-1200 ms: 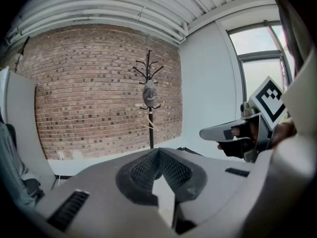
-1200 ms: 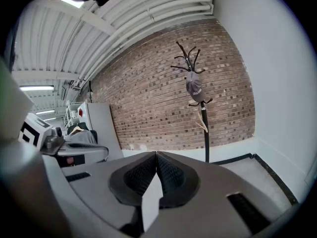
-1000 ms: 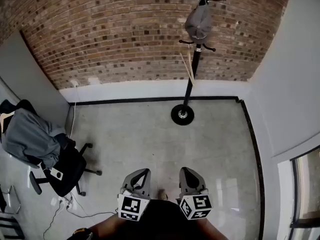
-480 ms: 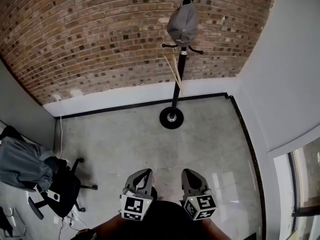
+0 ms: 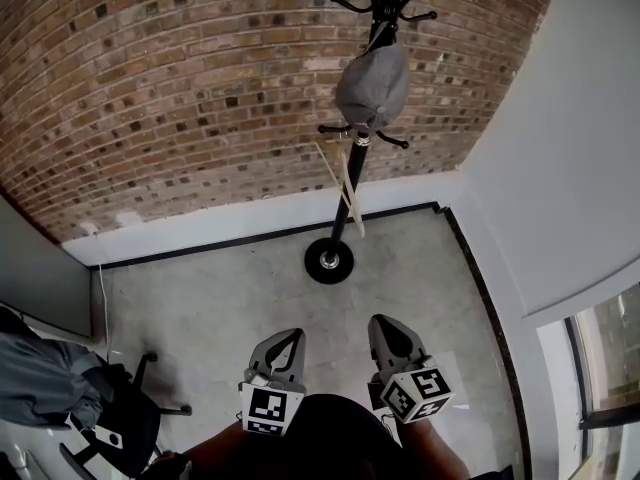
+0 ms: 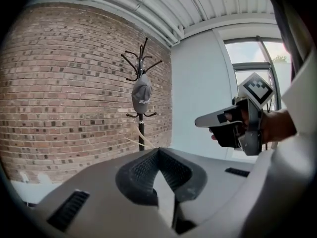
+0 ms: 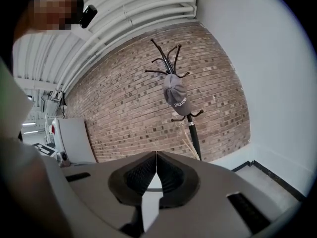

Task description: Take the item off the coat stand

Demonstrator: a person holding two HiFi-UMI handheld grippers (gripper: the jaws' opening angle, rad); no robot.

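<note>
**Item:** grey cap point(image 5: 372, 88). Upper centre of the head view, hung on a hook of the black coat stand point(image 5: 347, 193). The stand's round base point(image 5: 329, 261) rests on the grey floor point(image 5: 220, 298), close to the brick wall point(image 5: 180, 88). Pale thin rods point(image 5: 345, 183) slant off the pole just under the cap.

**Position relative to jaws:** well apart from both grippers, higher in frame and beyond them in every view; nothing touches the cap.
- Left gripper view: the cap point(image 6: 141, 94) sits upper centre, above and slightly left of the jaw tips.
- Right gripper view: the cap point(image 7: 176, 95) sits above and slightly right of the jaw tips.

**Left gripper** point(image 5: 290, 336): bottom centre-left of the head view. Jaws clenched, tips meeting, ribbed pads point(image 6: 143, 170) bare, grasping nothing.

**Right gripper** point(image 5: 384, 324): bottom centre-right of the head view, level with the left one. Jaws clenched tip to tip, nothing between them. It also shows at middle right of the left gripper view, held in a hand point(image 6: 280, 125).

**Other:** office chair point(image 5: 125, 428), lower left of the head view, draped with a grey garment point(image 5: 45, 393).
</note>
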